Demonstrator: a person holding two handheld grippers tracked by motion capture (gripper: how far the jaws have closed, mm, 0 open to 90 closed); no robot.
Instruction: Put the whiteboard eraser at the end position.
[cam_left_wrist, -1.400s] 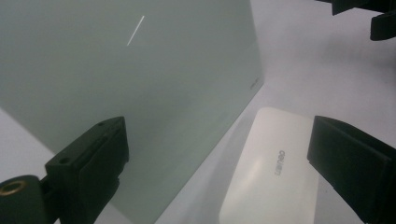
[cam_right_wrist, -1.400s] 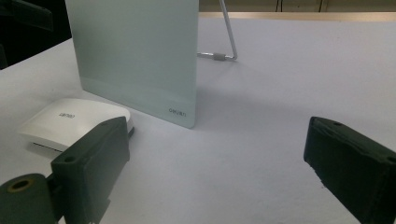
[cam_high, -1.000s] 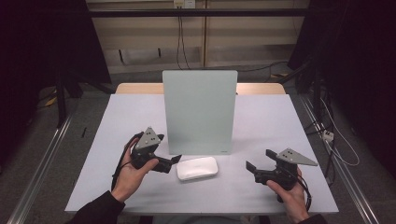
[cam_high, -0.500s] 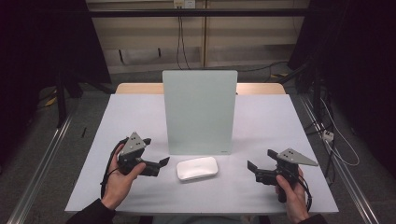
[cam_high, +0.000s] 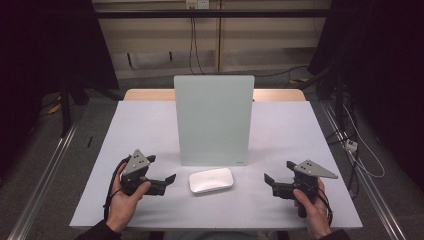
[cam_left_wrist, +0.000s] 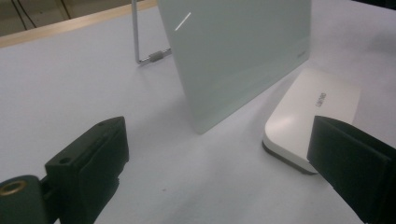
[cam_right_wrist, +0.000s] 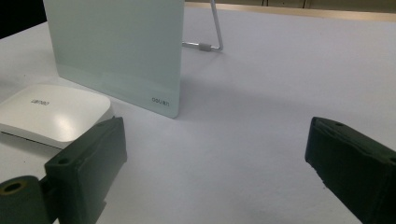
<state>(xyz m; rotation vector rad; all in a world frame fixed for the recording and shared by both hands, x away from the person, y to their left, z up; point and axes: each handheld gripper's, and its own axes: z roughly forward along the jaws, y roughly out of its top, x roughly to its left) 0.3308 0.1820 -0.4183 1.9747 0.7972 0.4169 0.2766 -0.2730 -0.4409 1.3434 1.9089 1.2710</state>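
1. My left gripper (cam_high: 170, 179) hovers low over the pale grey table (cam_high: 150, 125), near its front edge, jaws spread wide and holding nothing.
2. My right gripper (cam_high: 267, 179) sits at the opposite side, jaws likewise parted and empty, pointing inward.
3. Between the two lies the flat white rounded-rectangle plastic device (cam_high: 211, 180), resting on the table, apart from both grippers.
4. In the left gripper view that white device (cam_left_wrist: 313, 112) shows just past my far jaw; in the right gripper view it (cam_right_wrist: 51, 114) lies beyond my near jaw.
5. Just behind it stands the pale green frosted upright panel (cam_high: 214, 120), tilted back on a thin metal wire stand (cam_right_wrist: 212, 35).
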